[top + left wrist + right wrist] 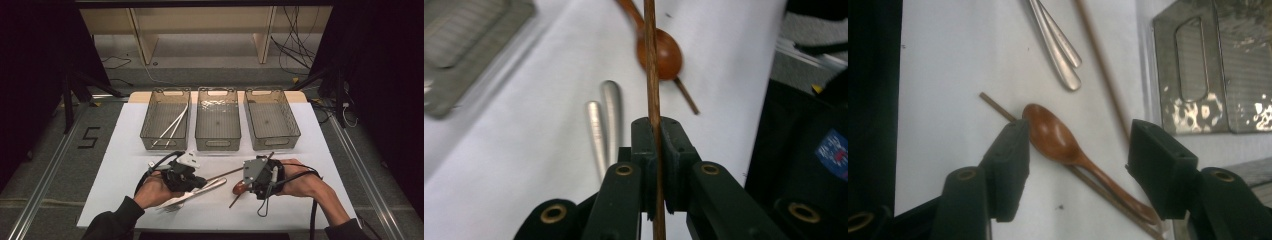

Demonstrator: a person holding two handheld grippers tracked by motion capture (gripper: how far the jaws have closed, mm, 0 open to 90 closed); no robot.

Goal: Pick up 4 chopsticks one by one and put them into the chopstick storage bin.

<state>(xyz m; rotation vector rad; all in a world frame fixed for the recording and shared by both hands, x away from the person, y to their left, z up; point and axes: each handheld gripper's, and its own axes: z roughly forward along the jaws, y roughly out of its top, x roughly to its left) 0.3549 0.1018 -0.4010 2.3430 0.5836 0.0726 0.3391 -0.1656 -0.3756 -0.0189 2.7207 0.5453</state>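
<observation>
The work in hand looks like sorting cutlery into the three clear bins [218, 145] along the far edge of the counter [125, 165], and the step now is lifting one wooden chopstick. The left gripper [655, 131] has its fingers clamped together on that chopstick [651, 65], which runs straight out past the fingertips, over the wooden spoon [664, 52] lying near the middle of the near edge. The right gripper [1075, 150] stands with its fingers apart around that spoon [1053, 135], pressing on nothing; a second chopstick [998, 107] lies under the spoon on the counter, and two metal handles [1058, 47] rest just beside. The left bin [165, 122] already holds a pale pair of chopsticks [172, 127], so it is probably where this one belongs. The next move would call for carrying the held chopstick to that far-left bin without catching the spoon, while the right gripper either closes on the spoon or goes for the chopstick beneath it.
</observation>
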